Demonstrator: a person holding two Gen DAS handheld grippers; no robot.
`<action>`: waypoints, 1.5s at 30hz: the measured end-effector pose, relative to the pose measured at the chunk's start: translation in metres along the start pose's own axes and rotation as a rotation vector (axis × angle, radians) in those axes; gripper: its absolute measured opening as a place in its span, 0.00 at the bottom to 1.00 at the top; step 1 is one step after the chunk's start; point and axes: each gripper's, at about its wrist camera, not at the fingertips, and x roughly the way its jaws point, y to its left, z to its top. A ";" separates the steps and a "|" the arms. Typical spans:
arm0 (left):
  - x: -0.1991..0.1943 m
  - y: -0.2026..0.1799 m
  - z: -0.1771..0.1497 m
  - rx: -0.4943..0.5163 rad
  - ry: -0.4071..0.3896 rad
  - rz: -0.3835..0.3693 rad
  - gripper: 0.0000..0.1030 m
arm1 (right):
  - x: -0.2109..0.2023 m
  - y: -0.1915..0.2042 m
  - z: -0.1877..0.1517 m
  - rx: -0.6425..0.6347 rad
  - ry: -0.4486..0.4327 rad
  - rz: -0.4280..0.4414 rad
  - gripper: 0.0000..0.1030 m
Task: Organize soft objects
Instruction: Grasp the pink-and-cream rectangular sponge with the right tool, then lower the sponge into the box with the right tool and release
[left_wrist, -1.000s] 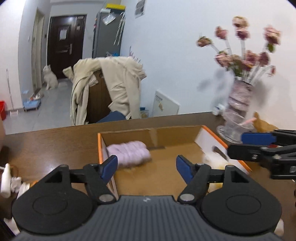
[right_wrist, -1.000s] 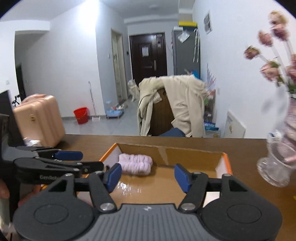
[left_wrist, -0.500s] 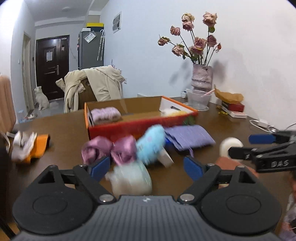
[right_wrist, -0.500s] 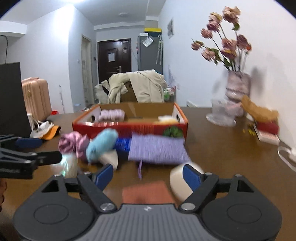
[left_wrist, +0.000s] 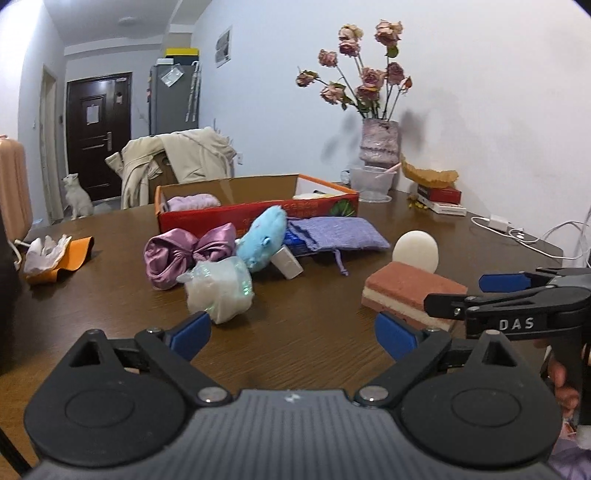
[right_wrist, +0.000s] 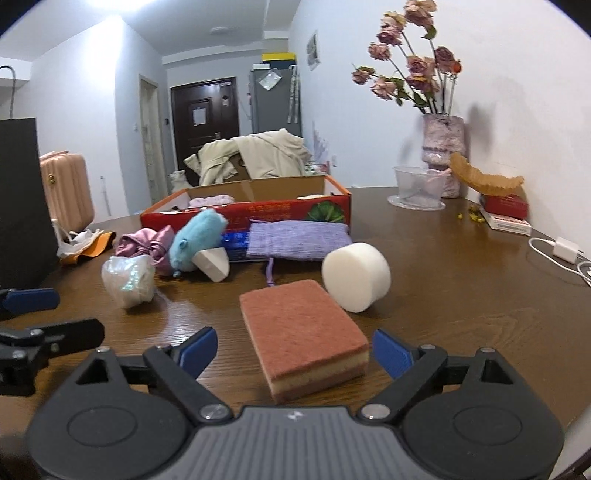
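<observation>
Two grippers hang low over the table with jaws that have just been opening wide: the right gripper (right_wrist: 291, 349) has the pink sponge (right_wrist: 303, 328) between its jaws, not squeezed, and the left gripper (left_wrist: 291, 334) holds nothing beside the white bundle (left_wrist: 218, 288). If the right one pushes forward, I think it could bump the round foam (right_wrist: 356, 275), which may roll away from the box (right_wrist: 258, 210).

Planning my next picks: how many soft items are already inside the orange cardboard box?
2 visible: a fluffy lilac roll at the box's left end and a pale item at its right end. The front wall may hide more.
</observation>
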 end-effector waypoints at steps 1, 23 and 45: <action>0.004 -0.001 0.002 0.008 0.002 -0.012 0.95 | 0.001 -0.001 0.000 0.007 -0.002 -0.005 0.89; 0.164 -0.030 0.051 -0.046 0.274 -0.456 0.47 | 0.026 -0.056 0.007 0.218 0.055 0.025 0.59; 0.098 0.034 0.124 -0.164 0.108 -0.264 0.33 | 0.057 -0.017 0.100 0.227 -0.048 0.267 0.32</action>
